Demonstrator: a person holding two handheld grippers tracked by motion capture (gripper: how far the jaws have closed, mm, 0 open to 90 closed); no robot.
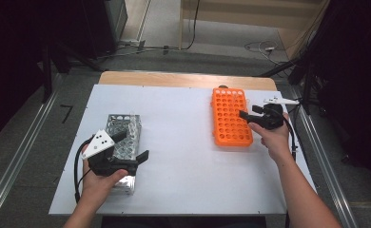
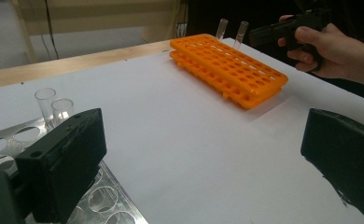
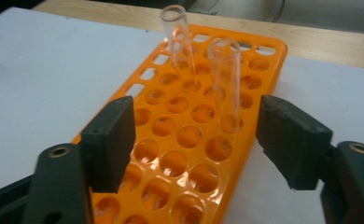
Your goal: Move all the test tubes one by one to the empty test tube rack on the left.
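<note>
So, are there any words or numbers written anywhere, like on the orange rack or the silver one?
No text can be read anywhere.
Orange rack: plain plastic with holes, no words or numbers showing.
Silver rack: bare metal, no label visible.
Glass tubes: clear, no markings.
Grey three-cornered plate on the left claw: dark dots, no letters.
White table cover: blank.

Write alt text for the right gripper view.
Two clear glass test tubes stand upright in an orange plastic tube rack on a white table, just beyond the open black jaws of the right gripper. Nothing is between the jaws yet.
</note>
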